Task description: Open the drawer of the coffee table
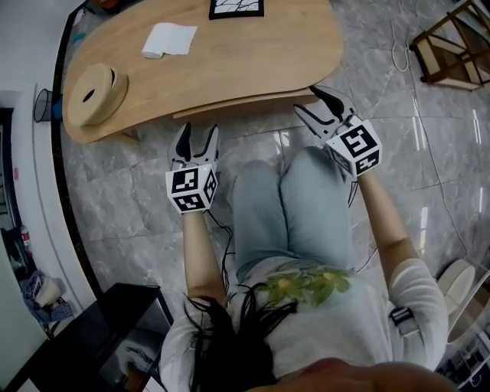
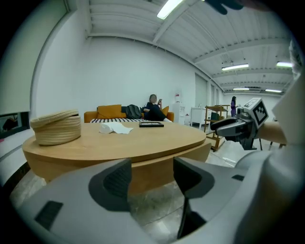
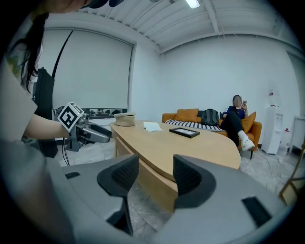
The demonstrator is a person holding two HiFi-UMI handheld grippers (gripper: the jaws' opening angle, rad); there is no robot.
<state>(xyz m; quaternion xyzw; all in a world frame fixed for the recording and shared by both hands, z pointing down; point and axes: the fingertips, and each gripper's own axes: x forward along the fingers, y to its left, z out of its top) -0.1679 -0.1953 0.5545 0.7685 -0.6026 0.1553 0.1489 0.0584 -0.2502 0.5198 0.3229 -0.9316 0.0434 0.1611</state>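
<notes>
White green-printed T-shirt [image 1: 360, 306], pale blue jeans [image 1: 306, 199]; grey-white left hand-held gripper [image 1: 199, 130], right hand-held gripper [image 1: 304, 98], each marker-cubed.

Free room at the table's near edge
A strip of marble floor [image 1: 260, 134] is left free between the coffee table [image 1: 245, 61] and the person's knees [image 1: 306, 172]; the approach from above is blocked by the overhanging tabletop [image 2: 124, 143].

On the coffee table [image 1: 253, 61] — basket [image 1: 96, 93] left, cloth [image 1: 169, 40] middle, frame [image 1: 236, 8] right.
</notes>
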